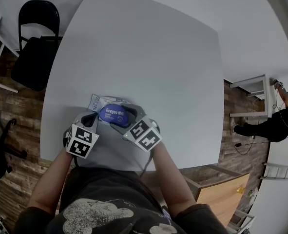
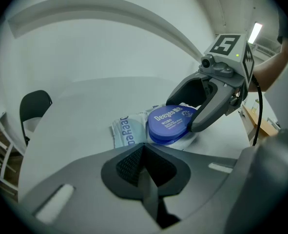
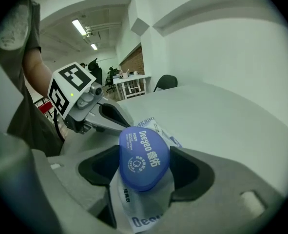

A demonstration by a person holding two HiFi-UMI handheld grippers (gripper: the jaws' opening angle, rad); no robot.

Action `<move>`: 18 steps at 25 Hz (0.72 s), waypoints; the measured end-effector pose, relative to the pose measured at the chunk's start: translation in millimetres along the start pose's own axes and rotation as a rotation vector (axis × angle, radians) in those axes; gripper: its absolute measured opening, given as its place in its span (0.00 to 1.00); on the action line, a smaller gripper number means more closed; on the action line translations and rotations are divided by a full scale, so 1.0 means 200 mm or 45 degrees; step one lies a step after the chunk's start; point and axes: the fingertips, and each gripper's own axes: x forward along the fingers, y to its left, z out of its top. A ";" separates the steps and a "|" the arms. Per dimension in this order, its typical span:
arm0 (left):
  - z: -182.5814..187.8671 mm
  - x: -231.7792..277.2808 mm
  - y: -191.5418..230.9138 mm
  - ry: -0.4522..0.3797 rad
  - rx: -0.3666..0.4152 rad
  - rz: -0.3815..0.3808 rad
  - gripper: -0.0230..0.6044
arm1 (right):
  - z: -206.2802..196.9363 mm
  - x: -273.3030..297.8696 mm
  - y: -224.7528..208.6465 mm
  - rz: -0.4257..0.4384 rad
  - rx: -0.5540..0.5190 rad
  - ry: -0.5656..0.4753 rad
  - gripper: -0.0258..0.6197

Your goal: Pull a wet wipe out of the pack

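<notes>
A white and blue wet wipe pack (image 1: 97, 102) lies flat on the white table (image 1: 144, 52) near its front edge. An oval blue lid (image 1: 113, 113) sits on top of the pack. My right gripper (image 1: 120, 120) comes in from the right, and in the right gripper view its jaws (image 3: 144, 168) stand on both sides of the lid (image 3: 143, 157), pads against its edges. My left gripper (image 1: 96, 118) is shut, and in the left gripper view its tip (image 2: 144, 152) rests at the pack's near edge (image 2: 126, 133). Whether it pinches the wrapper is hidden.
A black chair (image 1: 34, 43) stands past the table's left side. A white shelf unit (image 1: 253, 96) stands on the wood floor to the right. The table's front edge lies just below both grippers, against the person's body.
</notes>
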 end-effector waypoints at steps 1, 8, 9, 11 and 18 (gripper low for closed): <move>0.00 0.00 0.00 0.003 -0.001 -0.003 0.06 | 0.00 0.00 0.00 -0.019 -0.022 -0.001 0.52; -0.01 0.00 0.00 0.004 -0.004 -0.005 0.06 | 0.00 -0.01 0.00 -0.112 -0.119 -0.010 0.52; -0.01 0.00 0.00 0.003 -0.003 -0.005 0.06 | 0.00 -0.01 0.00 -0.124 -0.127 -0.018 0.52; 0.00 0.00 0.00 0.002 -0.002 -0.003 0.06 | 0.01 -0.02 0.00 -0.141 -0.135 -0.033 0.52; 0.00 -0.01 0.01 -0.003 0.003 -0.002 0.06 | 0.06 -0.08 -0.02 -0.219 -0.163 -0.102 0.51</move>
